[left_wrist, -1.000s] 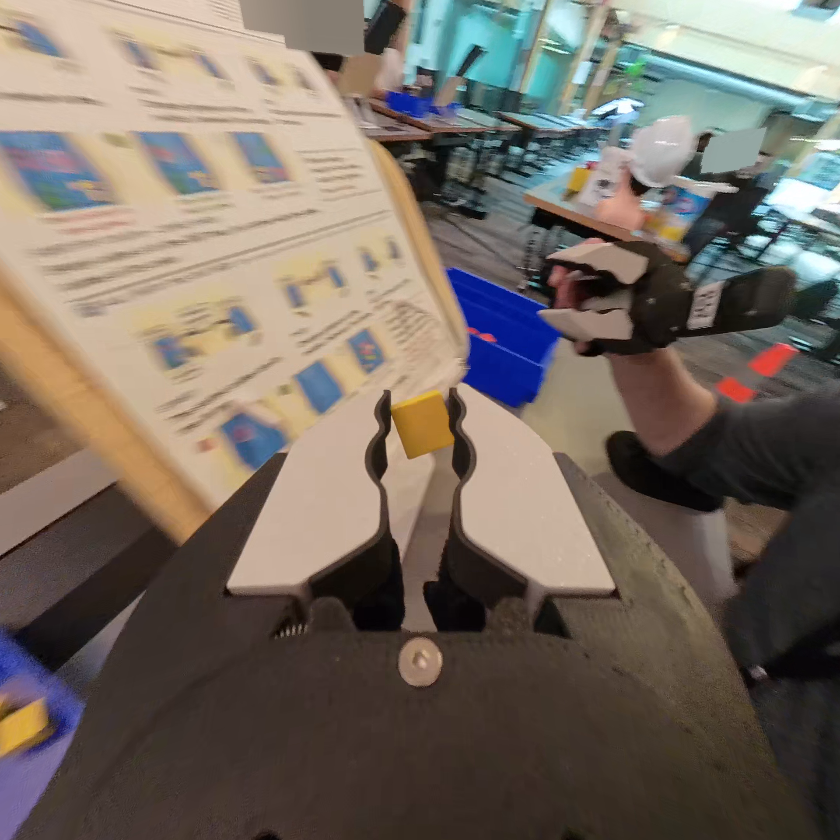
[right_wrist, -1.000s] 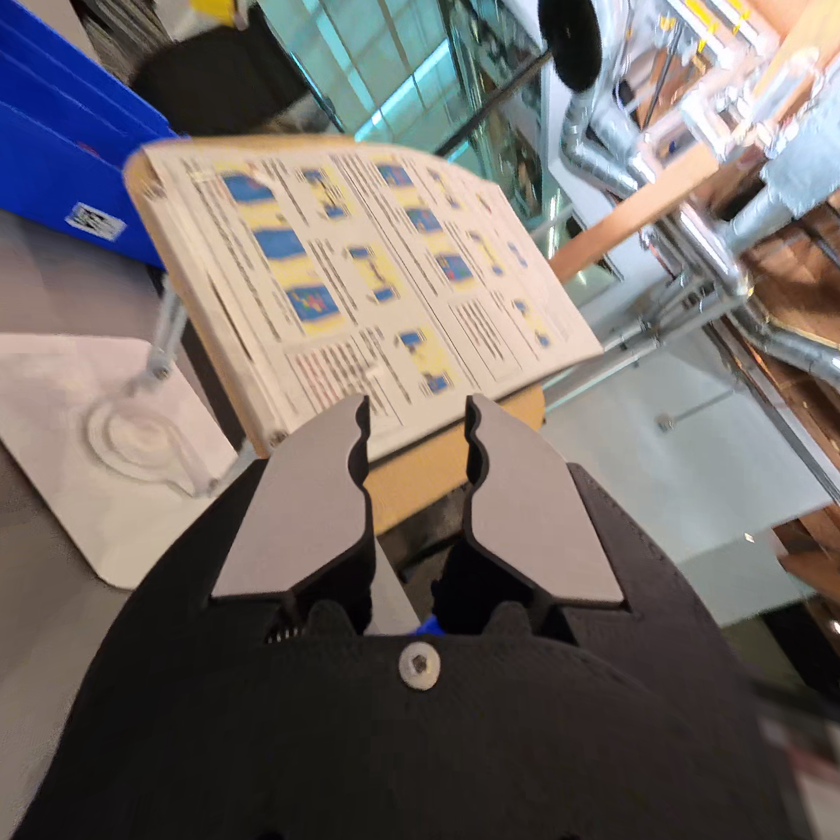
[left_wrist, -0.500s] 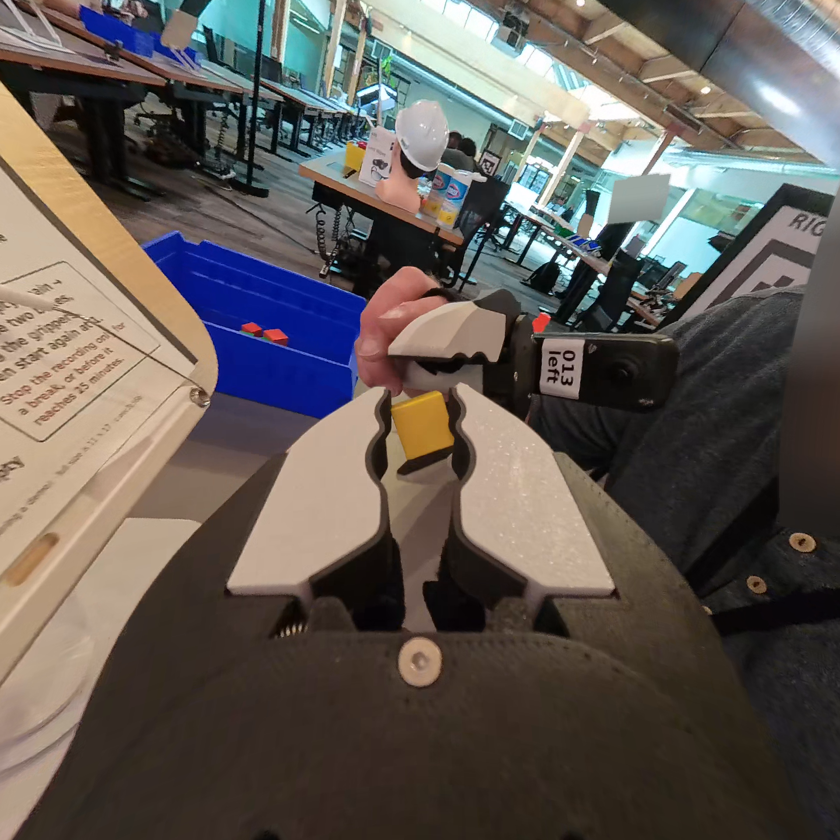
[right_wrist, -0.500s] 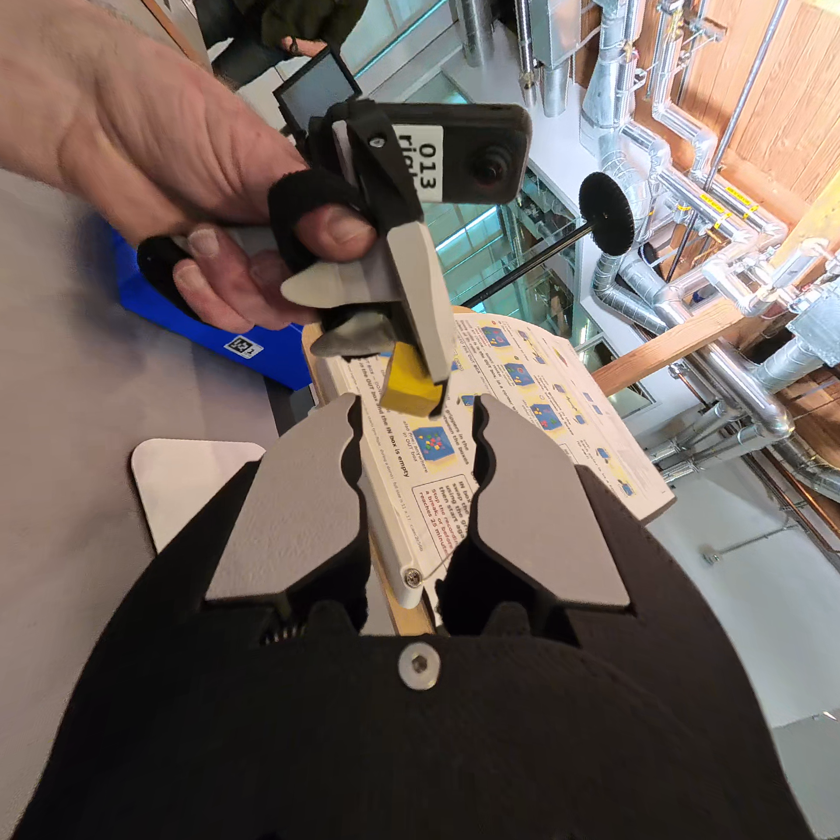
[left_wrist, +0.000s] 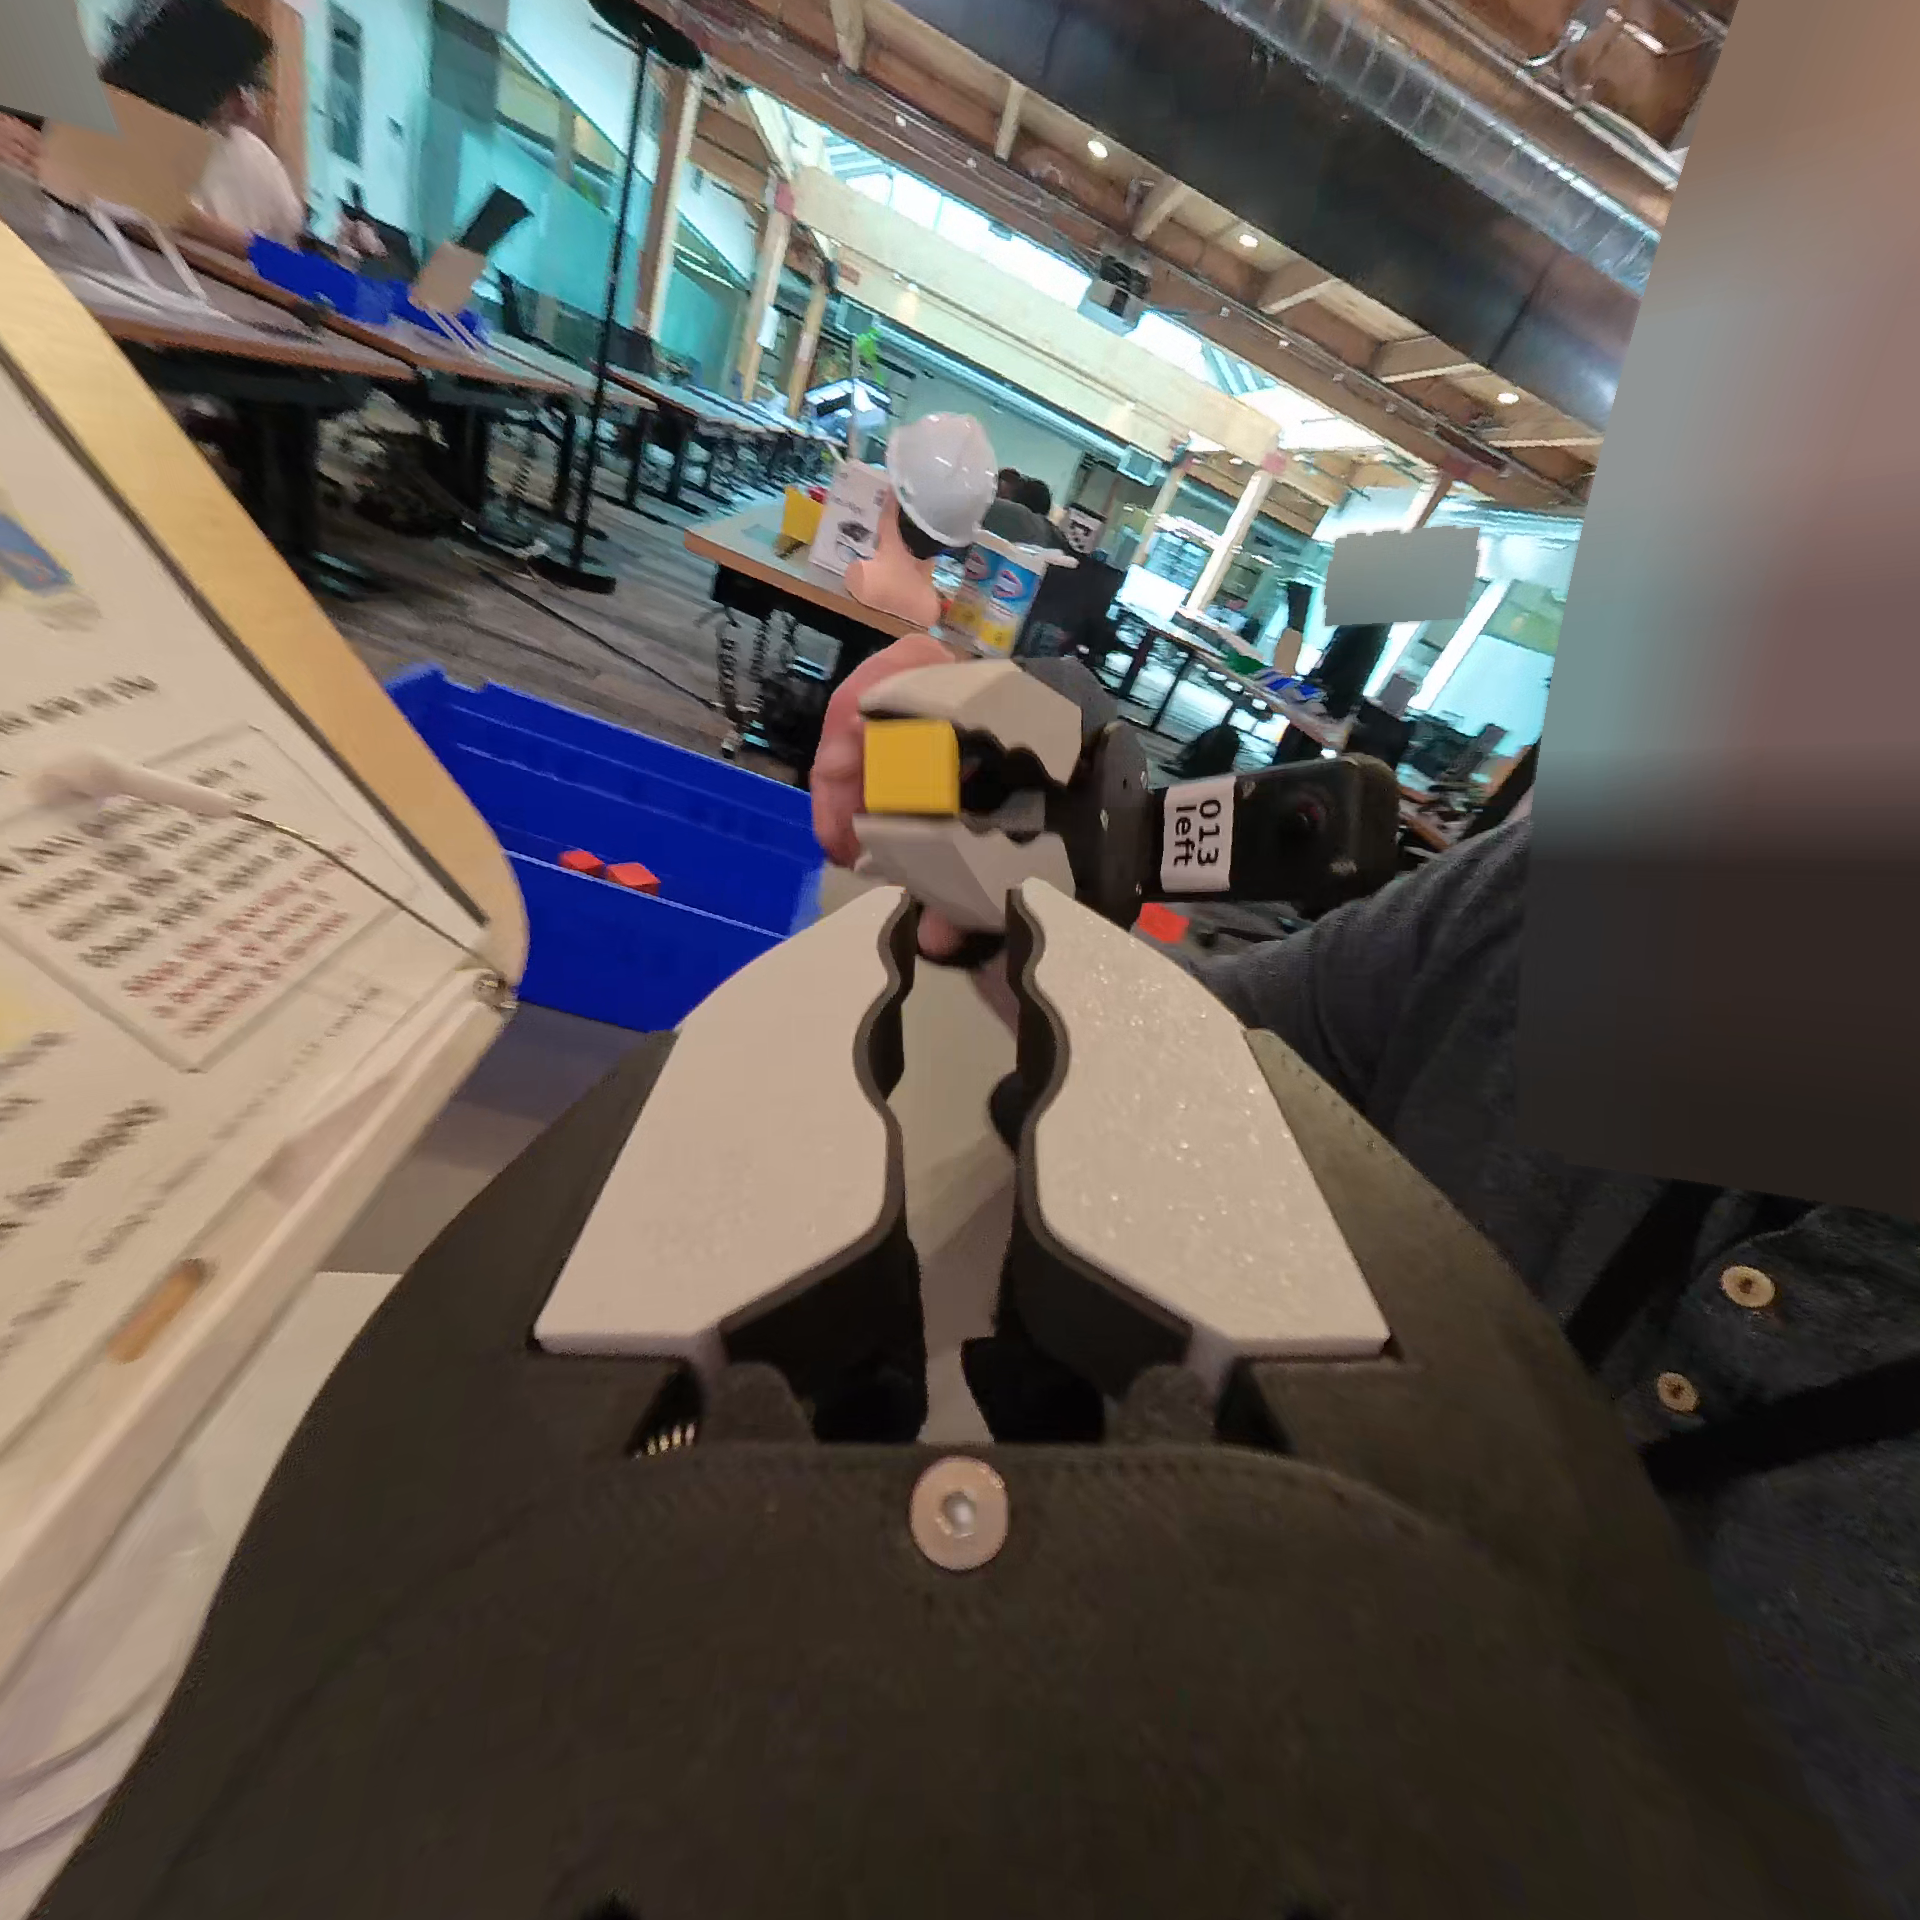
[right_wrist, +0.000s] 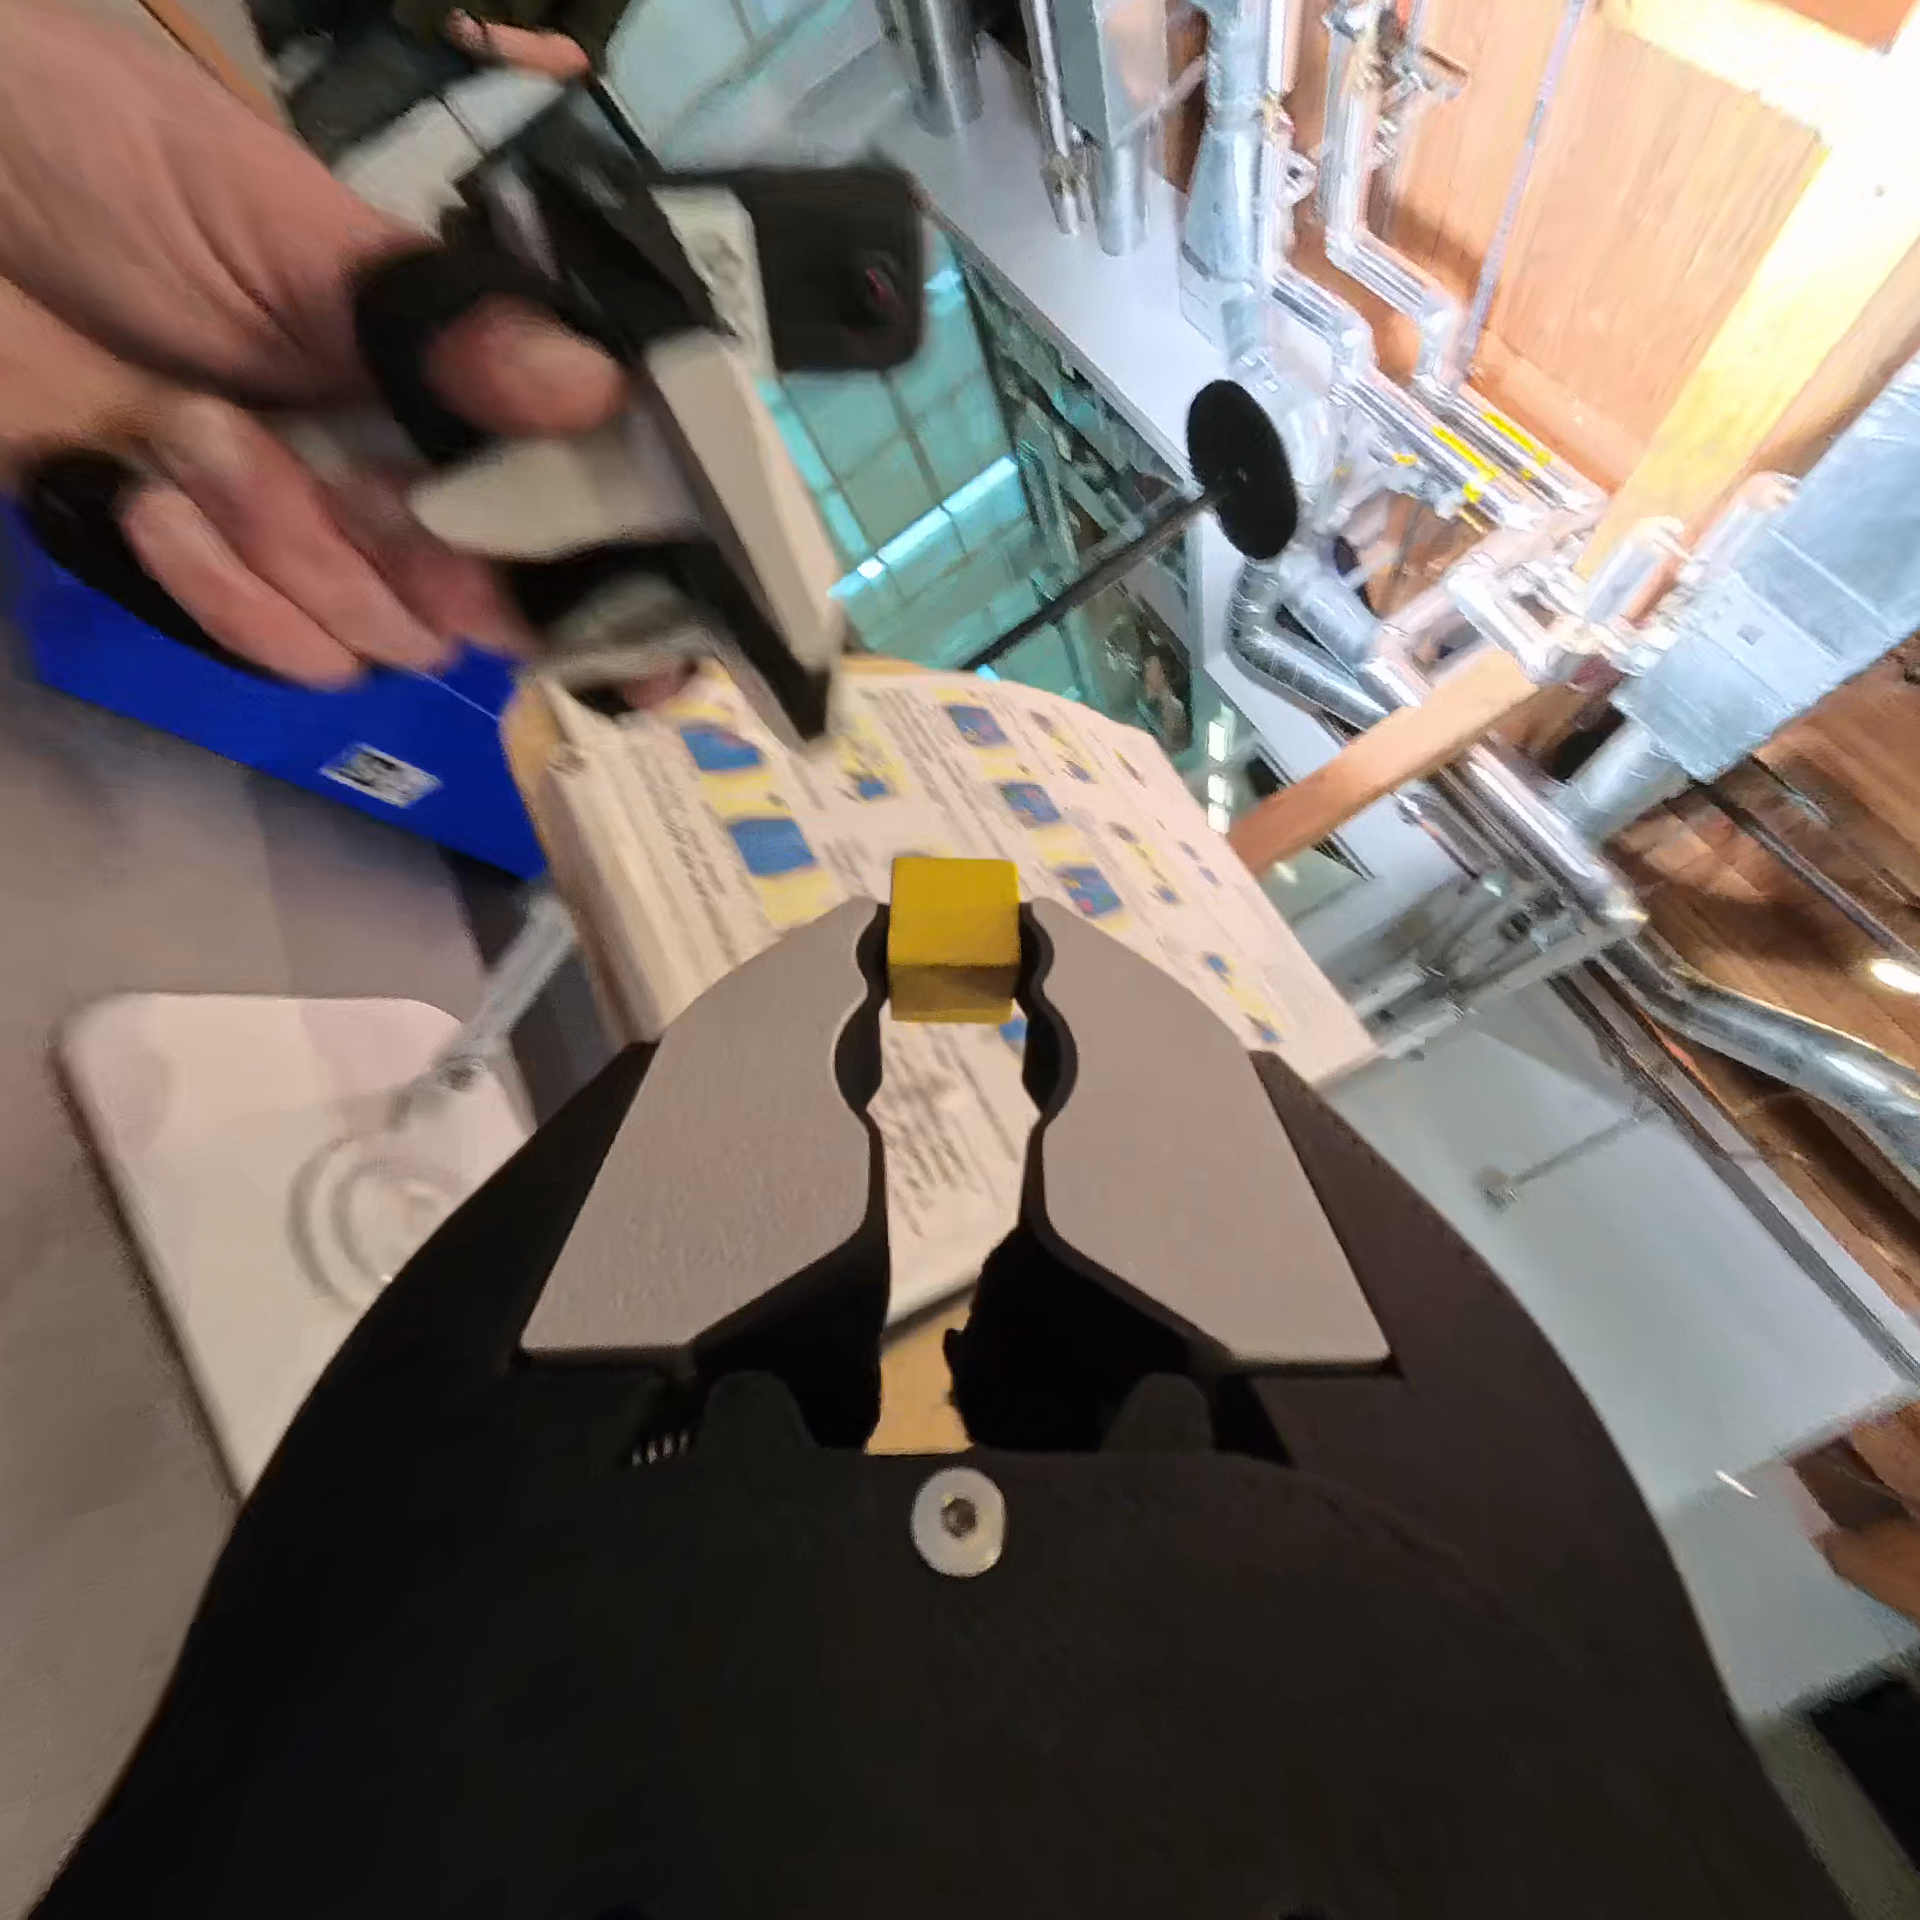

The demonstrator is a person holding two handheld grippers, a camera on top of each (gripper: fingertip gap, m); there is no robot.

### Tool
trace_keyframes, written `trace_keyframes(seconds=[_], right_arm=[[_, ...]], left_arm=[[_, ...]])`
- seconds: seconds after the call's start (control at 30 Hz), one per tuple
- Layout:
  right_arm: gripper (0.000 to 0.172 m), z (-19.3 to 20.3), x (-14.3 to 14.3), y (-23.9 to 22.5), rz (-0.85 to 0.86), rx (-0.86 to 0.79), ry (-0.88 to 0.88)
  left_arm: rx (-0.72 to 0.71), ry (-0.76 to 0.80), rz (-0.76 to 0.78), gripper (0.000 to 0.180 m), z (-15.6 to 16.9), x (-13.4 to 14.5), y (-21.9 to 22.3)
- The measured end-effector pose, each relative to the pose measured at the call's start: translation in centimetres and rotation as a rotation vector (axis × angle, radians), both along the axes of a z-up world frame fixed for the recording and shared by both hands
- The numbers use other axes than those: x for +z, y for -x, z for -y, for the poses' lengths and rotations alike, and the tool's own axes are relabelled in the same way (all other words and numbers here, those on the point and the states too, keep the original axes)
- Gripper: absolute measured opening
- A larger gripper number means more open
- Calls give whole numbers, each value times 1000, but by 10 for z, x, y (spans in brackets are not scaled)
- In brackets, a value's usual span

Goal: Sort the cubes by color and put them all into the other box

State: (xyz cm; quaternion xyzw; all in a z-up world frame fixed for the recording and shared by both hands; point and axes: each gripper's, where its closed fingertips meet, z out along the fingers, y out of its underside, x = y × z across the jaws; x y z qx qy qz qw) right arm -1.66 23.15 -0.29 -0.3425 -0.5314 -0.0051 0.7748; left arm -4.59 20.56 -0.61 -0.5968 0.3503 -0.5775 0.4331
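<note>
In the right wrist view my right gripper (right_wrist: 956,920) is shut on a yellow cube (right_wrist: 951,935), with both pads pressed on its sides at the fingertips. The left wrist view shows the same: the right gripper (left_wrist: 894,774) holds the yellow cube (left_wrist: 911,767) in the air just beyond my left gripper (left_wrist: 961,914). My left gripper is empty, its fingers a narrow gap apart. In the right wrist view it shows blurred at the upper left (right_wrist: 727,675). A blue box (left_wrist: 644,935) behind holds two red cubes (left_wrist: 608,871).
An instruction board (left_wrist: 208,831) on a stand leans close at the left; it also shows in the right wrist view (right_wrist: 935,790) on a white base plate (right_wrist: 208,1143). A blue box (right_wrist: 260,717) stands behind the hand. The person's sleeve (left_wrist: 1455,987) is at the right.
The yellow cube has passed from my left gripper to my right one. The right pads came together on it, the left let it go, and the two grippers have drawn apart.
</note>
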Motion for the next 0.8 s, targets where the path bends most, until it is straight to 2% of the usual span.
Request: trace_keyframes(seconds=[0.1,0.17,0.23,0.33,0.4,0.5,0.57,0.63,0.73,0.8], right_arm=[[23,-51,12,-52,-12,-206,17],[22,-96,3,-99,-11,-359,125],[23,-139,-22,-149,25,-514,270],[23,-181,-77,-215,119,-699,464],[23,-193,-120,-239,171,-732,663],[23,-203,-162,-258,171,-762,826],[33,-209,-185,-272,197,-824,882],[38,-212,-194,-280,233,-863,879],[37,-213,-187,-278,214,-860,850],[35,-213,-177,-272,184,-844,821]], left_arm=[[96,-87,-14,0,-10,14,26],[202,-142,-54,0,-24,18,49],[294,-169,-95,0,-39,18,74],[379,-149,-108,0,-56,18,108],[451,-139,-119,0,-68,16,132],[547,-110,-170,1,-85,6,168],[605,-79,-215,1,-95,-4,191],[675,-46,-310,1,-106,-22,216],[826,-5,-470,4,-126,-54,262],[821,84,-524,13,-132,-78,279]])
